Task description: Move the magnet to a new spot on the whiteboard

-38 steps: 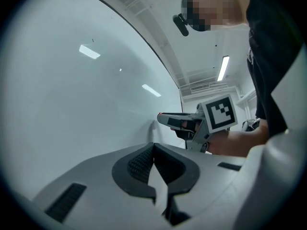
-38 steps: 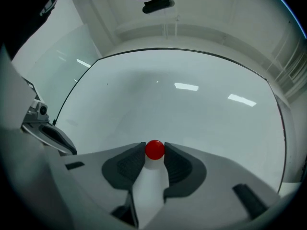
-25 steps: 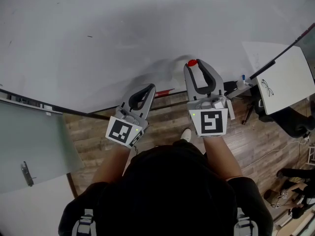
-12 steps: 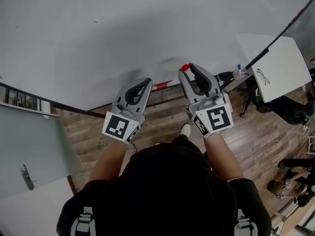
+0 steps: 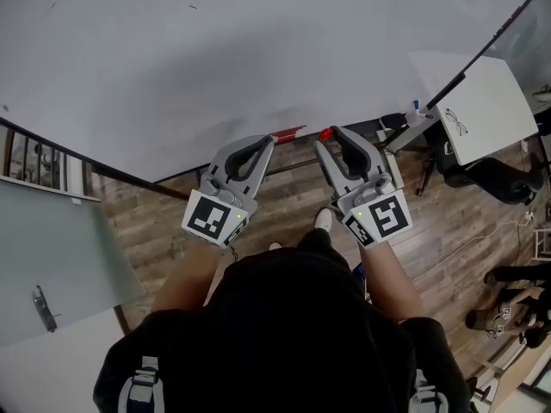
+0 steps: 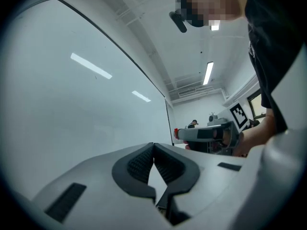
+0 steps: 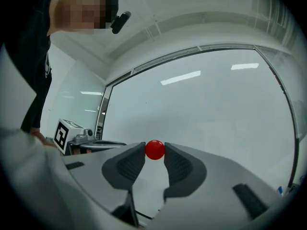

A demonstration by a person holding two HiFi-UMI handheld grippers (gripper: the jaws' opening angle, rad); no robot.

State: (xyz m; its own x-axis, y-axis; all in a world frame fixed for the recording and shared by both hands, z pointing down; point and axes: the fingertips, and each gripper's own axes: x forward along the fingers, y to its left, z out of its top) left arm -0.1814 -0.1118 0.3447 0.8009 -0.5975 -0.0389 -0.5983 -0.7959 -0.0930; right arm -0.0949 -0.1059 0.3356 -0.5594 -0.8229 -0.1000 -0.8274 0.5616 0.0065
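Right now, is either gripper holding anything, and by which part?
The right gripper pinches the red magnet by its two opposite sides, between its fingertips. The left gripper has its fingers closed together on nothing.

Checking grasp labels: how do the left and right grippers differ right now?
Jaws: the left gripper is shut tip to tip, empty; the right gripper clamps the red magnet between its tips. In the head view, the left gripper leans rightward, the right gripper leftward. Both point toward the whiteboard.
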